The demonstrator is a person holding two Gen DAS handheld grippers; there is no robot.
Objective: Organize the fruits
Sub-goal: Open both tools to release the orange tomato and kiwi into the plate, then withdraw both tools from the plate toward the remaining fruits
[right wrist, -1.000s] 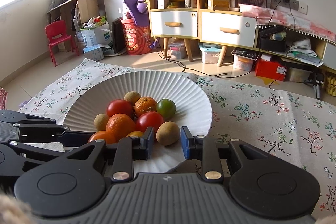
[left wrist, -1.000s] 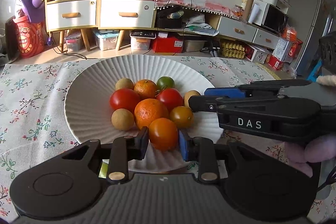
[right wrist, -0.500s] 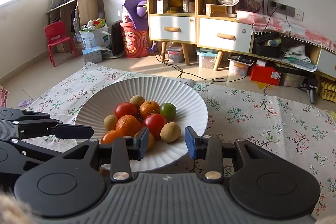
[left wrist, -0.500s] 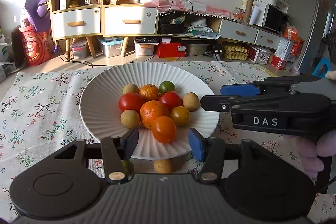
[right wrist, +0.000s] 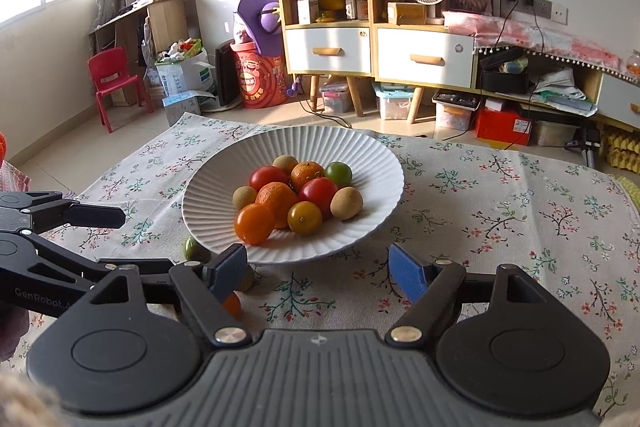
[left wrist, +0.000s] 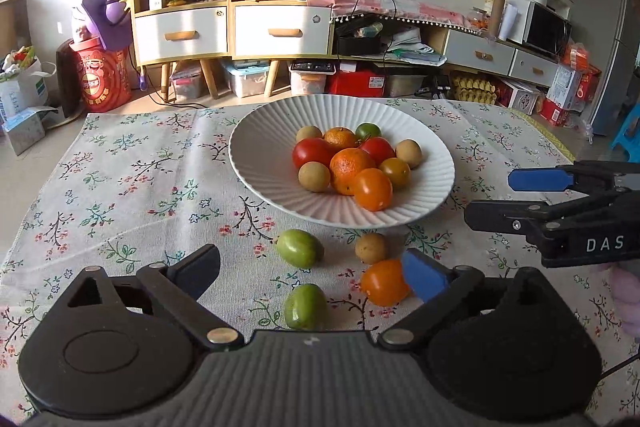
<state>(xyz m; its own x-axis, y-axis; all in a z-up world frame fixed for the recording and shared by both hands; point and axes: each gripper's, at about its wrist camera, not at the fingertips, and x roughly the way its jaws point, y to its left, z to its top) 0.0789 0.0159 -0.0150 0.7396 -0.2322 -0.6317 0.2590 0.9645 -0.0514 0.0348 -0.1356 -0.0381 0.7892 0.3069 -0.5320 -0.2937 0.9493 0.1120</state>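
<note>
On right gripper (left wrist: 560,203) body: "DAS"; jaws apart.

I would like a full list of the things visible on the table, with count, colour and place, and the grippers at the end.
plate: 1, white, ribbed, centre of the tablecloth
fruits in plate: 9; two red, two orange mandarins, two orange-yellow, two tan, one green; piled together
green fruits: 2, on the cloth before the plate
tan fruit: 1, on the cloth
orange fruit: 1, beside the left gripper's blue pad
tablecloth: 1, floral
left gripper: open, empty
right gripper: open, empty
</note>
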